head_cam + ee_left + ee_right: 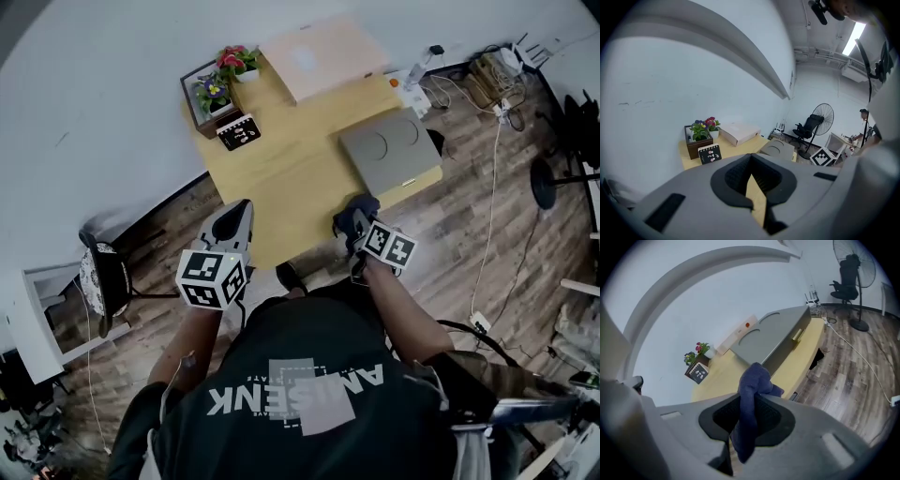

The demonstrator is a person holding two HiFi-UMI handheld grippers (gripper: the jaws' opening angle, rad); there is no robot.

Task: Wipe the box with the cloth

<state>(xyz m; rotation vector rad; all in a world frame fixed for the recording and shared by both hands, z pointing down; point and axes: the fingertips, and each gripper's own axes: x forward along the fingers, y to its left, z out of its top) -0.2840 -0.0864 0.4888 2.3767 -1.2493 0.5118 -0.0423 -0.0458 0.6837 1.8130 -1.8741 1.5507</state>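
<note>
Head view: cloth [364, 204] pinched in right gripper [351, 228] near grey box [389, 145]; left gripper [243, 210] closed.

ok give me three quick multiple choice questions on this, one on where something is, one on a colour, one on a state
1. Where is the grey box? A on the floor; B on the table; C on a chair.
2. What colour is the cloth? A dark blue; B yellow; C white.
3. The right gripper is: A open and empty; B shut on the cloth; C shut on a flower.
Answers: 1 B, it lies on the wooden top near the right edge. 2 A, the right gripper view shows it dark blue. 3 B, the cloth is pinched between its jaws.
</note>
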